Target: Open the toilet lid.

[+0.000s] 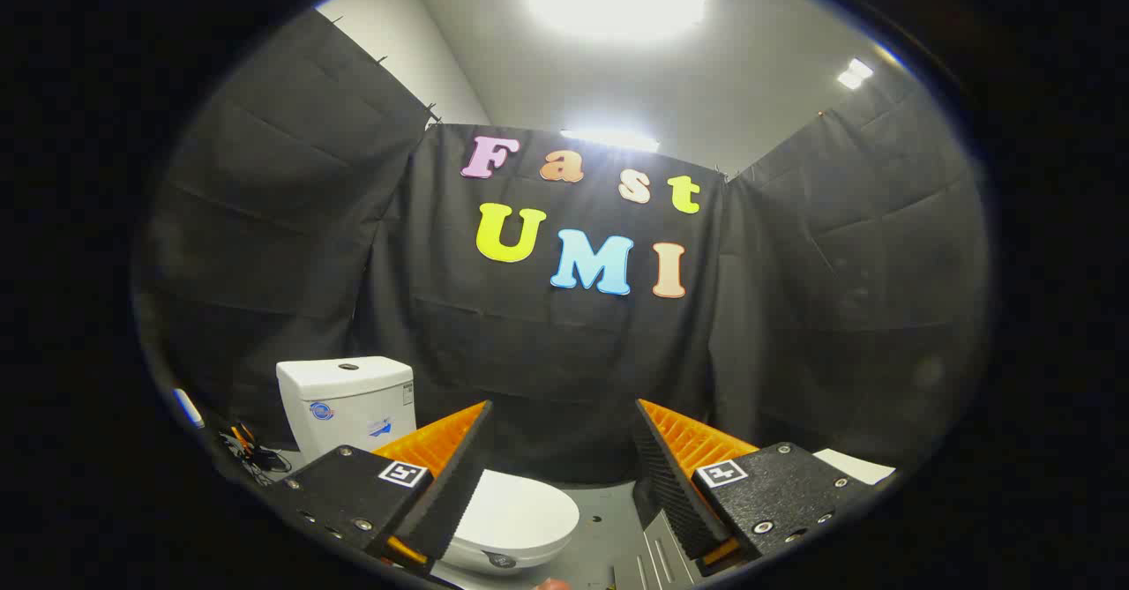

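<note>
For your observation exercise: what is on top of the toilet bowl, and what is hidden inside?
The closed white lid covers the bowl; its inside is hidden. The open claw holds nothing. The tank stands behind.

Grey floor (pixel 609 528) under toilet (pixel 353 409), cables (pixel 251 453).

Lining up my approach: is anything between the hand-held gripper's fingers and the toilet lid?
Nothing. In the gripper view the hand-held gripper is open, empty, and the closed toilet lid lies just ahead, partly behind one finger.
</note>
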Demonstrator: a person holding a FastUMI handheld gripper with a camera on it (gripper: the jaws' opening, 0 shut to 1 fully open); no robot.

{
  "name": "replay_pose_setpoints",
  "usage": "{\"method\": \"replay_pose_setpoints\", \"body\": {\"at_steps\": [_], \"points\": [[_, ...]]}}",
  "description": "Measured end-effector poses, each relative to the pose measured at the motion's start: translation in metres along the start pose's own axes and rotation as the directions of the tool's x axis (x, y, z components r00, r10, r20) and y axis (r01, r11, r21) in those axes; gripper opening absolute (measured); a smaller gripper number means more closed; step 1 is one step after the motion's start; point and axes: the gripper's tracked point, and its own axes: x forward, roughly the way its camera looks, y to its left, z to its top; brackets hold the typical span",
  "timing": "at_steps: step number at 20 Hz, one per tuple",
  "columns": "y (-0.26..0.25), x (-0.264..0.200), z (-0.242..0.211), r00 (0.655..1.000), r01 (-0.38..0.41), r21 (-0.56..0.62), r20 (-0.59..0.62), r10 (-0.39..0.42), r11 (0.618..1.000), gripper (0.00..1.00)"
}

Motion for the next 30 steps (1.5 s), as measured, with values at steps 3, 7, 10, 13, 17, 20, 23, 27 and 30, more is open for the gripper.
{"method": "replay_pose_setpoints", "body": {"at_steps": [3, 7, 10, 13, 17, 20, 23, 27, 30], "points": [[-0.001, 0.0, -0.001, 1.0, -0.005, 0.031, 0.004, 0.005, 1.0, 0.95], [-0.009, 0.001, -0.005, 1.0, 0.014, 0.027, -0.004, -0.014, 1.0, 0.95], [-0.01, 0.0, -0.007, 1.0, 0.019, 0.025, -0.006, -0.019, 1.0, 0.95], [-0.011, 0.002, -0.008, 1.0, 0.021, 0.025, -0.007, -0.021, 0.999, 0.95], [-0.008, 0.006, -0.014, 1.0, 0.016, 0.012, -0.001, -0.016, 1.0, 0.95], [0.001, 0.013, -0.015, 1.0, 0.001, 0.023, 0.016, -0.001, 1.0, 0.95], [0.023, 0.022, -0.014, 0.999, -0.039, 0.053, 0.03, 0.037, 0.998, 0.95], [0.05, 0.032, -0.031, 0.999, -0.054, 0.078, 0.002, 0.055, 0.995, 0.95], [0.052, 0.044, -0.044, 0.999, -0.021, 0.064, -0.041, 0.024, 0.998, 0.95]]}}
